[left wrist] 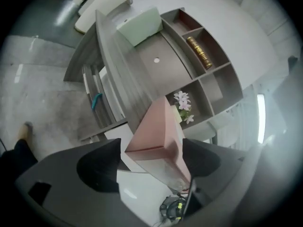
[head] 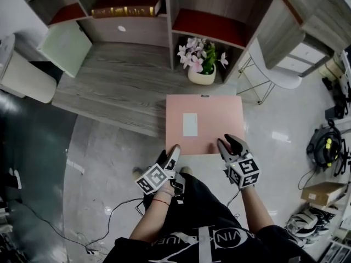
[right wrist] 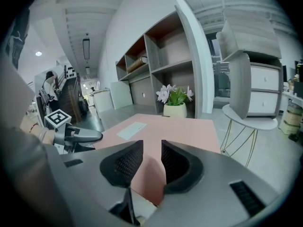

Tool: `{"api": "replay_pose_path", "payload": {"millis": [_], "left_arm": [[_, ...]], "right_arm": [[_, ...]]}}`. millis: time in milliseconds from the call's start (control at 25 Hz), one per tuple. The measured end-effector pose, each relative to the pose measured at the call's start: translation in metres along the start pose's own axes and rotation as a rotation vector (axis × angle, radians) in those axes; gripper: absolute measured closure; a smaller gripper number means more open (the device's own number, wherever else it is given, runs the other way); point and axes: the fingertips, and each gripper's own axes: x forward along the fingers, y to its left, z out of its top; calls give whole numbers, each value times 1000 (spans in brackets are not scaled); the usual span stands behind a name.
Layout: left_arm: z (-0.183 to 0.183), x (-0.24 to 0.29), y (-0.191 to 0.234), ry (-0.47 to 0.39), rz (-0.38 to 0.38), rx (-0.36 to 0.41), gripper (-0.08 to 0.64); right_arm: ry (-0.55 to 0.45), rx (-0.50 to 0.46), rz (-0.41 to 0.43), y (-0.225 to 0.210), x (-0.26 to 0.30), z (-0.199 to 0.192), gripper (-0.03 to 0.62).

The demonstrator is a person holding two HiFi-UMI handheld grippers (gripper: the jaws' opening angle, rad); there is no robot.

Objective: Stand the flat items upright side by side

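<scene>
A flat pink box (head: 211,111) with a white label (head: 190,124) lies level at the desk's right end, its near part hanging out over the floor. My left gripper (head: 174,152) is at the box's near left corner. In the left gripper view its jaws stand wide and straddle the thickness of that box (left wrist: 158,126) corner. My right gripper (head: 231,145) sits over the near right edge. In the right gripper view its jaws (right wrist: 152,162) stand a narrow gap apart, with the pink box top (right wrist: 175,131) showing through the gap and no grip visible.
A grey wooden desk (head: 120,86) carries shelving with brown books (head: 126,9) lying flat. A potted flower (head: 200,59) stands just behind the box. A white chair (head: 277,73) is at the right. Cables and gear lie on the floor at the far right.
</scene>
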Motion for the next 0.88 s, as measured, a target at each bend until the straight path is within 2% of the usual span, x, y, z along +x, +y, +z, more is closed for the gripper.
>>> {"api": "replay_pose_path", "payload": {"millis": [240,400,480,720,800,880], "left_arm": [[-14,8,6,-43,-96,-185,163],[-13,11,6,-89,-148,-245,166],[-10,11,1,-109,-173,-254,235],[1,6,-7,-117,-167,-224,247],[8,2,-10,-131,-162,-195,247],[18,-3,-14,-147,-155,-172,249]], "right_arm": [[10,-9,-1,0,1,-1,477],[48,-64,31,8,2,-7,473],[61,-90,55,13,2,-9,445],[113,-104,148,29,4,-22,332],[129,-136,192,40,6,-26,258],[128,-184,205,47,8,-25,245]]}}
